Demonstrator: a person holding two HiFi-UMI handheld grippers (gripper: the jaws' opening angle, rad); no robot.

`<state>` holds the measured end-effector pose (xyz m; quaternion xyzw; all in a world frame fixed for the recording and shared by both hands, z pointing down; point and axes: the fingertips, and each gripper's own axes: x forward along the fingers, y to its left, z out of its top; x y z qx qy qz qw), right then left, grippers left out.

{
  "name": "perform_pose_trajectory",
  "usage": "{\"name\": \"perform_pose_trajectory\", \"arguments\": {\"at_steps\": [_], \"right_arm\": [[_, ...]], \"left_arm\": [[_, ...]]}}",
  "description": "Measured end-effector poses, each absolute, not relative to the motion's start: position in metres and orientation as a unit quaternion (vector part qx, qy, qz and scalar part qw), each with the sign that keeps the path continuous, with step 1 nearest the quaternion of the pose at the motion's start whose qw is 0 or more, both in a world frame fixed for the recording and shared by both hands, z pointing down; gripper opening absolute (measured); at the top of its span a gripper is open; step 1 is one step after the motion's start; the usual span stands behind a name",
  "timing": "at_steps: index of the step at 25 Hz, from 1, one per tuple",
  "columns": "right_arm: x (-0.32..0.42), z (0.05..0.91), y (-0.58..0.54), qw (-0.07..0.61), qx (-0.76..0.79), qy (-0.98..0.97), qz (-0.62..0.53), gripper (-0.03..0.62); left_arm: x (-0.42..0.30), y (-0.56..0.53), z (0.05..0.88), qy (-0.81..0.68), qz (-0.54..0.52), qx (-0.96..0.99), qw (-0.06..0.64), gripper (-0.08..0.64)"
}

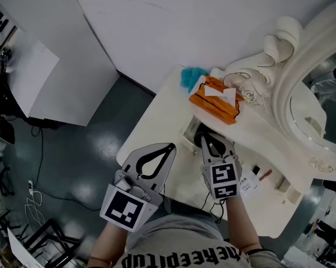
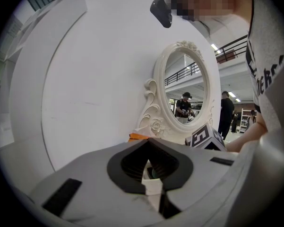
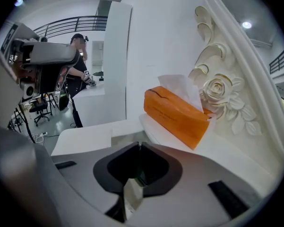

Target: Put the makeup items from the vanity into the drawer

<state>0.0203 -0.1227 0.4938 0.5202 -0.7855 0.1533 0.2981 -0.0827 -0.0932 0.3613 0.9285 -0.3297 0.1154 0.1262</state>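
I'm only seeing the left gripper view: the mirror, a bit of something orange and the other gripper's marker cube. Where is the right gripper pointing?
Observer: In the head view, the right gripper points down into what looks like the open drawer, just in front of the orange tissue box.
Operator: Are its jaws apart?
Observer: No. The right gripper view shows its tips touching.
Operator: Any makeup out on the vanity?
Observer: Yes. A slim red item and a small black item lie on the vanity top, on the person's right of that gripper, below the mirror.
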Motion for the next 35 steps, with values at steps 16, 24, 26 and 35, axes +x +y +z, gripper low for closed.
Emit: {"name": "perform_pose_trajectory", "arguments": {"at_steps": [16,24,26,35], "right_arm": [[0.019,0.494,-0.124,0.295,0.521,-0.784,0.164,0.076],[0.018,0.489,-0.123,0.292,0.525,-0.784,0.156,0.077],[0.018,0.487,-0.123,0.290,0.525,-0.785,0.153,0.068],[0.016,0.475,-0.119,0.266,0.529,-0.792,0.147,0.003]], "left_arm": [[-0.092,-0.092,0.362,-0.336,0.114,0.926,0.126,0.015],[-0.093,-0.090,0.361,-0.335,0.111,0.927,0.125,0.015],[-0.093,-0.090,0.360,-0.334,0.111,0.928,0.125,0.015],[-0.093,-0.087,0.357,-0.328,0.110,0.931,0.120,0.015]]}}
